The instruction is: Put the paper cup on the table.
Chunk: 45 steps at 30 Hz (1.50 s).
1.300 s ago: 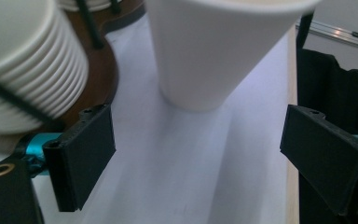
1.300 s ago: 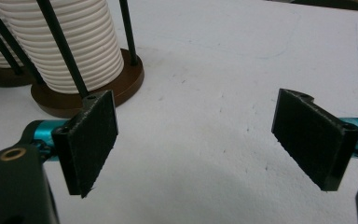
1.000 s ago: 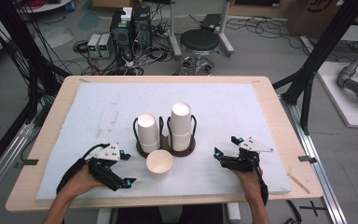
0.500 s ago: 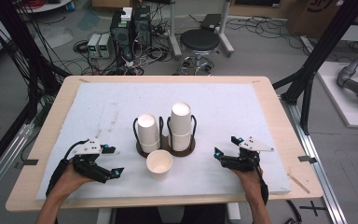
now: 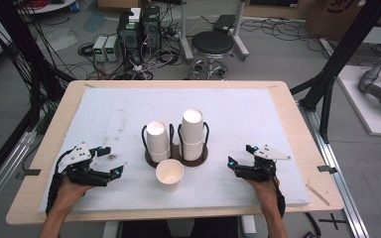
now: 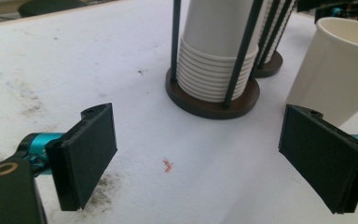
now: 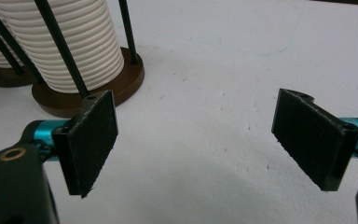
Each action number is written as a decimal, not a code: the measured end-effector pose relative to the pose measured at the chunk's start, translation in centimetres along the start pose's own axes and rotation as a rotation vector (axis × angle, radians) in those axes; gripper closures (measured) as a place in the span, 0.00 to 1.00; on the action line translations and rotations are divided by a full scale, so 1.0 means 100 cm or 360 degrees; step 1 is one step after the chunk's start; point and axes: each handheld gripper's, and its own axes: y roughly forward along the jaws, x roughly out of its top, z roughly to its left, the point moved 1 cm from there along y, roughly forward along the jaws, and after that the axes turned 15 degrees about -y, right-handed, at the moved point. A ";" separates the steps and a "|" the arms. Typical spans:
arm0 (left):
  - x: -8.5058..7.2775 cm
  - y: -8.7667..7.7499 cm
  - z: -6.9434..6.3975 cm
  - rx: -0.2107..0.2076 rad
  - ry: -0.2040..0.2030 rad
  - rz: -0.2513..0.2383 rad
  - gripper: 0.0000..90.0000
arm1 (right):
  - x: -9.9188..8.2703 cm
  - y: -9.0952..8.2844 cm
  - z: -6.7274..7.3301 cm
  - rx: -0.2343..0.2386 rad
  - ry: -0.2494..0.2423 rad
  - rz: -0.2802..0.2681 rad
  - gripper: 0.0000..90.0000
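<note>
Two stacks of white paper cups stand upside down in black wire holders on brown bases at mid-table: the shorter left stack (image 5: 158, 141) and the taller right stack (image 5: 192, 133). A single white cup (image 5: 169, 174) stands upright just in front of them. My left gripper (image 5: 112, 159) rests open on the white mat, left of the single cup and apart from it. In the left gripper view the left gripper (image 6: 203, 158) faces the left stack (image 6: 216, 51) and the single cup (image 6: 335, 70). My right gripper (image 5: 239, 155) is open, right of the holders. In the right gripper view the right gripper (image 7: 198, 140) holds nothing, with the right stack (image 7: 70, 42) ahead to the left.
The white mat (image 5: 258, 114) covers most of the wooden table (image 5: 297, 124). A small red speck (image 6: 168, 165) lies on the mat between the left jaws. Beyond the table's far edge are a stool (image 5: 213, 44), electronics boxes (image 5: 134, 29) and cables on the floor.
The left hand and its gripper have slid leftward and slightly away from the front edge, farther from the single cup. The right gripper and the cups have stayed put.
</note>
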 end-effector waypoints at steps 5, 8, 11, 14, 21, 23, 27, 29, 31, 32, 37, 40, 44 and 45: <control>-0.001 0.004 -0.002 0.0029 0.0002 -0.0051 0.12 | 0.000 0.000 0.000 0.0000 -0.0006 -0.0012 0.16; -0.004 0.007 -0.003 0.0061 0.0025 -0.0051 0.12 | 0.000 -0.001 0.000 0.0001 -0.0009 -0.0020 0.16; -0.009 0.010 -0.002 0.0078 0.0019 -0.0048 0.12 | -0.001 -0.002 0.001 -0.0007 -0.0006 -0.0033 0.16; -0.012 0.011 0.000 0.0092 -0.0010 -0.0057 0.12 | -0.001 -0.002 0.000 -0.0009 -0.0005 -0.0036 0.16; -0.013 0.009 0.001 0.0088 -0.0014 -0.0097 0.12 | 0.000 0.001 -0.002 0.0018 0.0029 0.0014 0.16; -0.013 0.009 0.001 0.0083 -0.0005 -0.0091 0.12 | 0.000 0.001 -0.003 0.0014 0.0031 0.0011 0.16; -0.014 0.009 0.001 0.0082 -0.0006 -0.0097 0.12 | 0.000 0.000 -0.001 0.0006 0.0006 -0.0006 0.16; -0.014 0.008 0.001 0.0081 -0.0014 -0.0098 0.12 | 0.000 0.000 -0.001 0.0003 0.0010 -0.0009 0.16; -0.013 0.008 0.002 0.0079 -0.0023 -0.0101 0.12 | -0.001 -0.001 -0.001 -0.0001 0.0006 -0.0016 0.16; -0.013 0.008 0.002 0.0077 -0.0028 -0.0102 0.12 | -0.001 -0.001 -0.001 -0.0003 0.0004 -0.0019 0.16; -0.013 0.008 0.003 0.0080 -0.0037 -0.0104 0.12 | -0.001 -0.001 -0.001 -0.0001 0.0006 -0.0016 0.16; -0.013 0.008 0.002 0.0081 -0.0032 -0.0107 0.12 | -0.001 -0.001 -0.001 -0.0001 0.0004 -0.0017 0.16; -0.013 0.008 0.003 0.0075 -0.0037 -0.0107 0.12 | 0.000 -0.001 0.000 -0.0003 0.0006 -0.0014 0.16; -0.013 0.008 0.003 0.0076 -0.0036 -0.0107 0.12 | 0.000 -0.001 0.000 -0.0001 0.0006 -0.0016 0.16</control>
